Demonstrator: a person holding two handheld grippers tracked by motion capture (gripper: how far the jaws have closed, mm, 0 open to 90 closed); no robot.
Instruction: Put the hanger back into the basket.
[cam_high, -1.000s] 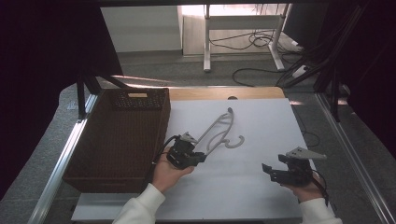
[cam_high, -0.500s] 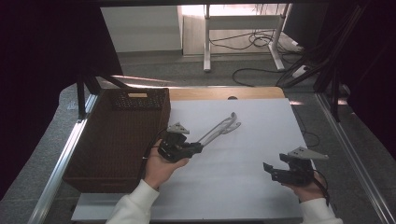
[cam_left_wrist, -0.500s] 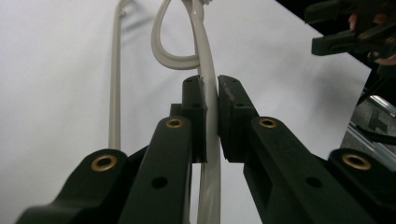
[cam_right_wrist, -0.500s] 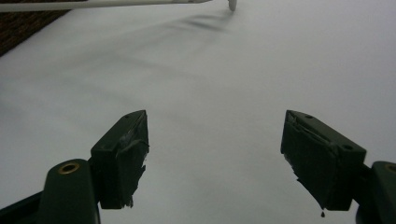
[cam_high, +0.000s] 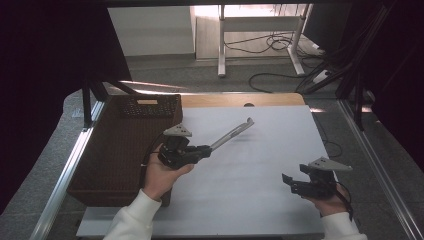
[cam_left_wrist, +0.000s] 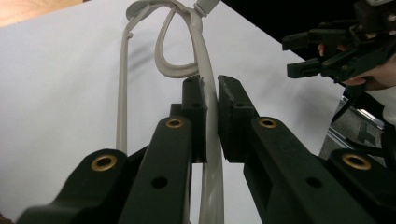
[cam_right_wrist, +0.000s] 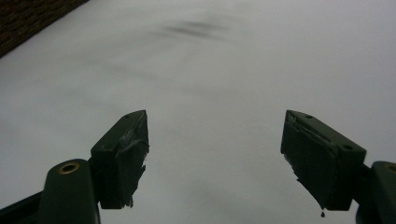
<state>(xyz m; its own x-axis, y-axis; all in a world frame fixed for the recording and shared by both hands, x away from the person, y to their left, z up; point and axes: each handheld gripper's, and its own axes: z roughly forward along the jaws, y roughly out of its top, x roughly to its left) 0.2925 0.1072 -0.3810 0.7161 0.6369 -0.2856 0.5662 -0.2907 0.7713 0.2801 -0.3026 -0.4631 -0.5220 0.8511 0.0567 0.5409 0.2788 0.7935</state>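
Observation:
A pale grey plastic clothes hanger (cam_high: 231, 134) is held above the white table top (cam_high: 260, 170), seen edge-on and pointing up and to the right. My left gripper (cam_high: 207, 148) is shut on it beside the basket's right edge. In the left gripper view the jaws (cam_left_wrist: 210, 88) pinch one arm of the hanger (cam_left_wrist: 173, 70), whose loops curve away ahead. My right gripper (cam_high: 286, 180) hovers low over the table's near right part, open, with nothing between its fingers (cam_right_wrist: 215, 140). It also appears far off in the left gripper view (cam_left_wrist: 322, 51).
A dark brown wicker basket (cam_high: 120, 145) takes up the table's left side. A strip of wooden table edge (cam_high: 240, 100) lies behind the white sheet. Metal rails (cam_high: 65, 175) run along both sides, and cables (cam_high: 280, 75) trail on the floor behind.
My left gripper has lifted the hanger off the table and carried it left toward the basket, turning it from flat to edge-on. The right gripper has stayed in place, open.

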